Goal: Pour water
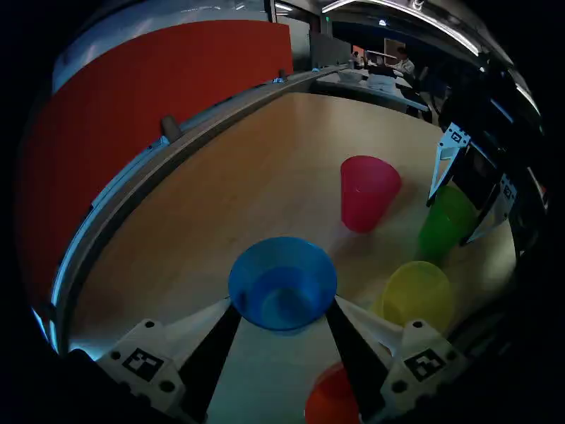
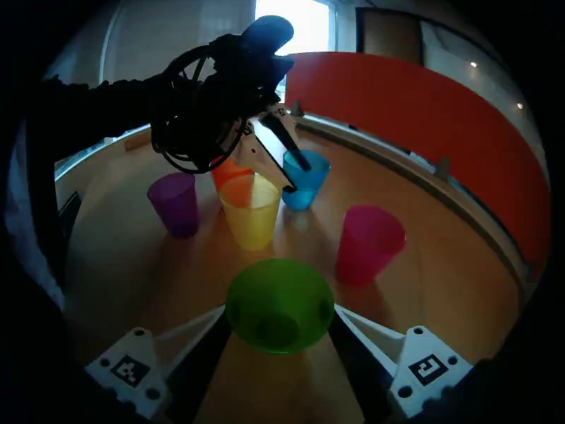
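The left claw [image 1: 282,309] clamps the blue cup [image 1: 282,279] and the right claw [image 2: 280,316] clamps the green cup [image 2: 279,300], both over the counter's [image 1: 247,162] middle, with a pink cup [image 1: 367,194] and a yellow cup [image 1: 417,293] standing between them.

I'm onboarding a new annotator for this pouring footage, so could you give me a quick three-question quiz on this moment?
1. Which cup sits between the left tongs? A) pink B) blue C) purple
2. True or false: the green cup stands free on the table, with no tongs around it.
3. How many cups stand on the table outside both tongs?
Key: 1. B, the blue cup. 2. False; the right tongs grip it. 3. Four: the pink cup, yellow cup, orange cup and purple cup.
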Demonstrator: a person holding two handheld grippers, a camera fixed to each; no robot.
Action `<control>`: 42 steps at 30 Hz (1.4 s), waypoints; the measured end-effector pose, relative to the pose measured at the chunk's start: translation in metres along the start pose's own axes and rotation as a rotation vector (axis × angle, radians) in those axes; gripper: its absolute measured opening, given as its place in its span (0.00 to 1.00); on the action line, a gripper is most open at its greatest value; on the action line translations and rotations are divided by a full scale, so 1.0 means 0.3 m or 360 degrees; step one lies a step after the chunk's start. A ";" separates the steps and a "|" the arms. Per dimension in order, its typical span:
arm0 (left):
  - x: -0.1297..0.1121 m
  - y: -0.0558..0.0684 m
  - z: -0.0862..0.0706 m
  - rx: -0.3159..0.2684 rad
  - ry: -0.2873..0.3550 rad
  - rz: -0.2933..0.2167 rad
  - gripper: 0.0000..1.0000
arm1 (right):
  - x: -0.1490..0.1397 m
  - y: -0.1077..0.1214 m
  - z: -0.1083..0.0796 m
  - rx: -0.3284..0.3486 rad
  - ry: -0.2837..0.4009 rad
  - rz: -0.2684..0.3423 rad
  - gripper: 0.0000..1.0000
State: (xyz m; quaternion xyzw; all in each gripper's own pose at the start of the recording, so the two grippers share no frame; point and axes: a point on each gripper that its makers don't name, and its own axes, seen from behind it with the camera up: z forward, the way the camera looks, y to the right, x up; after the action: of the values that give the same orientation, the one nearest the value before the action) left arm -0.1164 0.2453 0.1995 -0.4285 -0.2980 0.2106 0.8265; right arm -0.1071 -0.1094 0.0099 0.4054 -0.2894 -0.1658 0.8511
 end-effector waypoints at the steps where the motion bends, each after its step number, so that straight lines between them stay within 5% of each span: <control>1: 0.000 0.000 0.000 -0.0001 0.0000 0.0000 0.81 | 0.000 0.000 0.000 0.0000 0.0000 0.0001 0.91; 23: 0.028 -0.009 -0.032 0.0016 0.0058 -0.0005 0.81 | 0.066 0.015 -0.040 -0.0032 0.0077 0.0042 0.90; 42: 0.102 -0.018 -0.165 0.0086 0.0231 -0.0058 0.81 | 0.170 0.002 -0.132 -0.0090 0.0166 0.0016 0.90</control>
State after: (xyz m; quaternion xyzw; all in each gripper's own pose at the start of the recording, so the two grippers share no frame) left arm -0.0603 0.2320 0.1912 -0.4148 -0.2393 0.1719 0.8609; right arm -0.0426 -0.1120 0.0087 0.3878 -0.2420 -0.1482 0.8770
